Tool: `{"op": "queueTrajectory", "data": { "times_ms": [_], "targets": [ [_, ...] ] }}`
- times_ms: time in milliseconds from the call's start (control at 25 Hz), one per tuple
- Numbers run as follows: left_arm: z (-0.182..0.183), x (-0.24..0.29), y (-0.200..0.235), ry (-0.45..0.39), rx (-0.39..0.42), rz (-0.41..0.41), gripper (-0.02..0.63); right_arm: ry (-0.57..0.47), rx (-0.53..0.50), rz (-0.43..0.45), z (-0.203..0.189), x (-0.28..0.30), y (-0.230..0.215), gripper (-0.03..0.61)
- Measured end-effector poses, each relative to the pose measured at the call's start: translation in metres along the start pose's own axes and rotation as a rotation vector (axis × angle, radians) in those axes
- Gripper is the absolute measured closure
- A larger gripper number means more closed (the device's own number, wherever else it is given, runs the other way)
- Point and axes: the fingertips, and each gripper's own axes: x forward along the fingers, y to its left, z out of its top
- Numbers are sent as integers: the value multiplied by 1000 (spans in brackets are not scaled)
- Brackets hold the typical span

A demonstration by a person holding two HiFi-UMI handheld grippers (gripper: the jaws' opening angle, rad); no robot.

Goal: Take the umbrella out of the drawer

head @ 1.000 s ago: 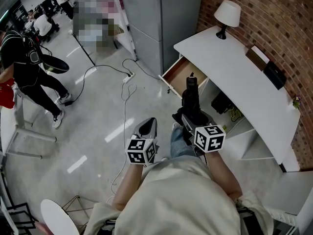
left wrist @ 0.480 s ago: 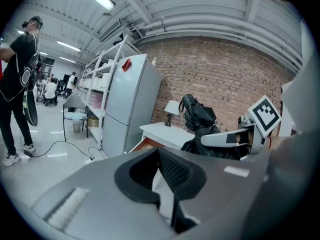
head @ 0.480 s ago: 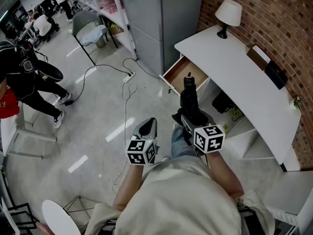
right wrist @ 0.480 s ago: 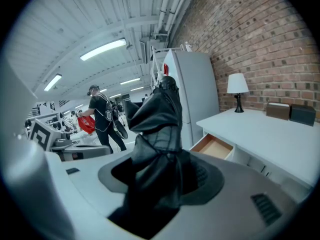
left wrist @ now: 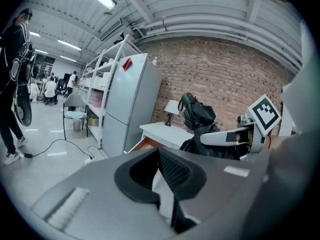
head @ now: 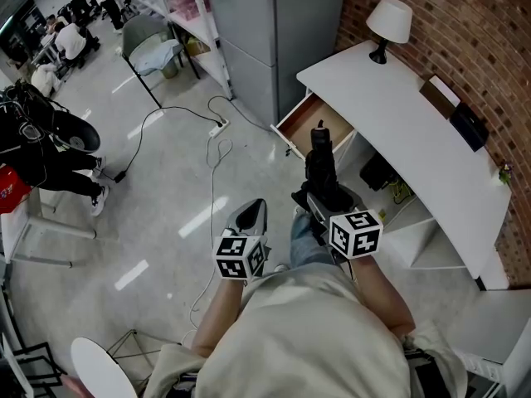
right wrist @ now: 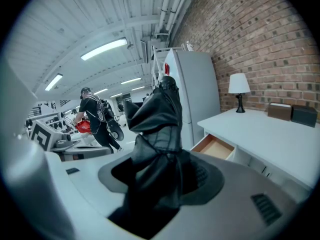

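A black folded umbrella (head: 321, 166) stands upright in my right gripper (head: 320, 192), whose jaws are shut on its lower part, in front of the open wooden drawer (head: 313, 126). In the right gripper view the umbrella (right wrist: 156, 129) fills the gap between the jaws of the right gripper (right wrist: 159, 180), with the drawer (right wrist: 214, 148) beyond it; the part of the drawer that shows holds nothing. My left gripper (head: 250, 215) hangs shut over the floor, left of the right one. The left gripper (left wrist: 160, 154) holds nothing, and the umbrella (left wrist: 199, 115) shows to its right.
The white desk (head: 415, 139) runs along the brick wall with a lamp (head: 387, 23) and dark boxes (head: 465, 126) on it. A grey cabinet (head: 274, 31) stands left of the drawer. A cable (head: 211, 181) crosses the floor. A person (head: 41, 152) walks at far left.
Both grippers and the umbrella have kept still. The person at the far left has walked further left, partly out of the head view.
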Motion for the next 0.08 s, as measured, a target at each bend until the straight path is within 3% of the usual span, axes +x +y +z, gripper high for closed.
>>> {"op": "queueTrajectory", "data": {
  "times_ms": [80],
  "targets": [
    [1, 2, -1, 0, 0, 1, 601, -1, -1, 2, 1, 0, -1, 331]
  ]
}}
